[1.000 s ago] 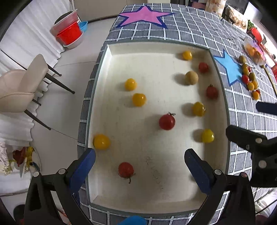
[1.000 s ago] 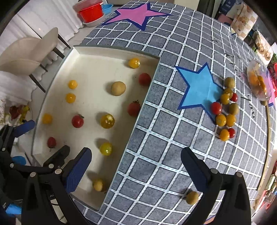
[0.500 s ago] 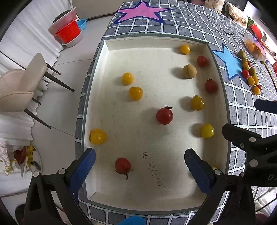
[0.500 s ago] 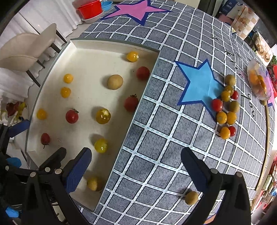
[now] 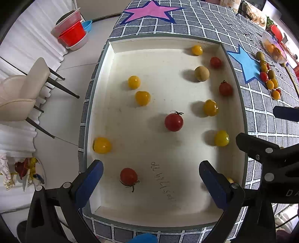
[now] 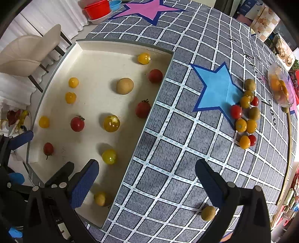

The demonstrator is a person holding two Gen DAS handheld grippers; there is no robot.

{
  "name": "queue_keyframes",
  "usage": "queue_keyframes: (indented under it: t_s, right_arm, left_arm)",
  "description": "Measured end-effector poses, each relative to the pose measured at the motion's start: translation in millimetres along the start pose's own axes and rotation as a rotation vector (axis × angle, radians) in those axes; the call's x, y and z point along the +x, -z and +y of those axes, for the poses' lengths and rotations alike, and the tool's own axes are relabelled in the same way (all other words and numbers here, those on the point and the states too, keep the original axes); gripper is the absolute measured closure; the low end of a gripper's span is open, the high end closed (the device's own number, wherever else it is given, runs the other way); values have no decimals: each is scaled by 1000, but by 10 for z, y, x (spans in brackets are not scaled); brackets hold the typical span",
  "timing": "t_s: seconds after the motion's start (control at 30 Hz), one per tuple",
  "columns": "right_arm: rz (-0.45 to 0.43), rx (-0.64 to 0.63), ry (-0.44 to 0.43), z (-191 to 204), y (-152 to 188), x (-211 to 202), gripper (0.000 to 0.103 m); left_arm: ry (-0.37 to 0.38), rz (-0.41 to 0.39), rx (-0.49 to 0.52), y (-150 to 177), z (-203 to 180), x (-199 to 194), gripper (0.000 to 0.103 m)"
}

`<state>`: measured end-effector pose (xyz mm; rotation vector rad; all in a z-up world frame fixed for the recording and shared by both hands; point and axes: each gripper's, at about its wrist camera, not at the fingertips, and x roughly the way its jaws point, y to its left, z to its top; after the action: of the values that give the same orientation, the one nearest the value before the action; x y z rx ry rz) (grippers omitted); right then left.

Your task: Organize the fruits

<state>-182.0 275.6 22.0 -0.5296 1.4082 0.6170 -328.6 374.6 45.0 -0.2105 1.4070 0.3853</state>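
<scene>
A white tray on the checkered table holds several red and yellow cherry tomatoes and a tan longan. My left gripper is open and empty above the tray's near end, with a red tomato between its fingers. My right gripper is open and empty over the tray's right wall. A pile of fruit lies beside the blue star. One loose longan lies on the cloth by the right fingertip.
A pink star is at the table's far end. A clear bag of orange fruit lies at far right. A beige chair and red tubs stand on the floor at left.
Both grippers have drawn back towards the near end, so the tray and fruit sit further up in view. No fruit has moved. Both stay open.
</scene>
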Motion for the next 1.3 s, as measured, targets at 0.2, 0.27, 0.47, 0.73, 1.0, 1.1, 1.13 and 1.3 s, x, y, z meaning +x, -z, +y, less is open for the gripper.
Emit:
queue_keyframes:
  t_s: [0.2, 0.27, 0.47, 0.73, 1.0, 1.1, 1.13, 1.3]
  right_arm:
    - [-2, 3, -2, -10, 20, -8, 0]
    - [-4, 5, -2, -14, 25, -9, 0]
    - [-2, 8, -4, -8, 34, -6, 0]
    - [-1, 15, -3, -5, 55, -1, 0]
    - [-2, 16, -5, -3, 52, 6, 0]
    - [-1, 17, -5, 2, 57, 13, 0]
    - [-2, 17, -5, 3, 56, 13, 0]
    - [-1, 17, -5, 14, 61, 21, 0]
  left_arm:
    - [-1, 3, 1, 8, -5, -5, 0]
    - [2, 5, 1, 14, -9, -4, 0]
    - [-2, 5, 2, 28, -9, -4, 0]
    - [-1, 6, 3, 37, -8, -6, 0]
    - [-1, 6, 3, 54, 14, -7, 0]
    - [-2, 5, 4, 55, 10, -5, 0]
    - [-2, 5, 4, 58, 6, -2, 0]
    - [-2, 6, 5, 66, -2, -5, 0]
